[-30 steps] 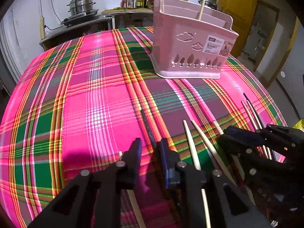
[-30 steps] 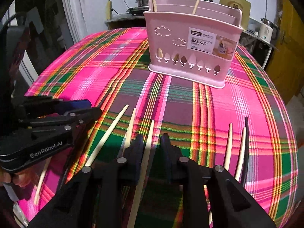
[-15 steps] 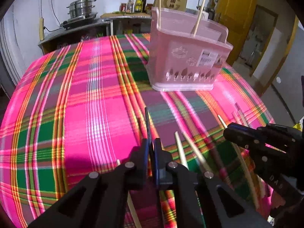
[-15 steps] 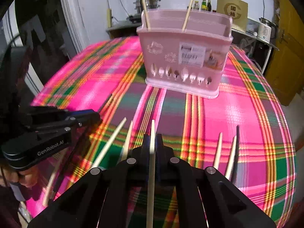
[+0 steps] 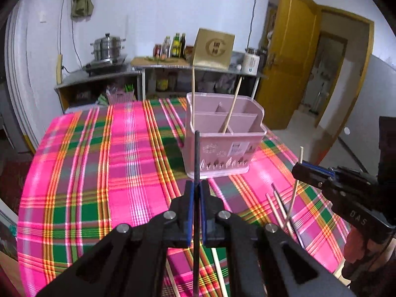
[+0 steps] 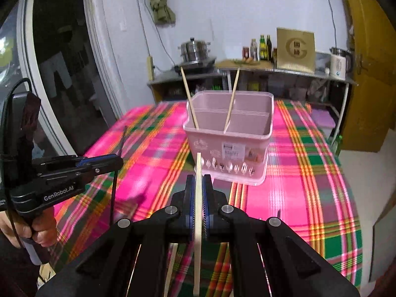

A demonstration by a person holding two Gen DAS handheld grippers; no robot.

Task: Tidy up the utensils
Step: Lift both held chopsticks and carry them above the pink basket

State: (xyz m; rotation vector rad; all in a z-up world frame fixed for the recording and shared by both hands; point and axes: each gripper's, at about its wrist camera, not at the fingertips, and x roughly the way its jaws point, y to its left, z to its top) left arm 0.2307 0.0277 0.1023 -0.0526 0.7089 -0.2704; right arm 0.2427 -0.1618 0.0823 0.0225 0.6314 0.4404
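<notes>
A pink divided utensil basket (image 5: 224, 146) stands on the plaid table, also in the right wrist view (image 6: 229, 146), with two pale chopsticks (image 5: 231, 107) leaning in it. My left gripper (image 5: 196, 185) is shut on a black chopstick (image 5: 196, 158), held upright above the table in front of the basket. My right gripper (image 6: 198, 180) is shut on a pale wooden chopstick (image 6: 198, 198), also raised in front of the basket. The right gripper (image 5: 300, 169) shows at right in the left wrist view, the left gripper (image 6: 118, 162) at left in the right wrist view.
Several loose chopsticks (image 5: 278, 209) lie on the pink plaid tablecloth (image 5: 99, 173) near its front edge. Behind the table stand shelves with a steel pot (image 5: 107, 47), bottles and a gold box (image 5: 214, 49). A yellow door (image 5: 292, 69) is at right.
Both grippers closed on chopsticks lying on the table and lifted them. Both have risen well above the cloth and the sticks now stand upright.
</notes>
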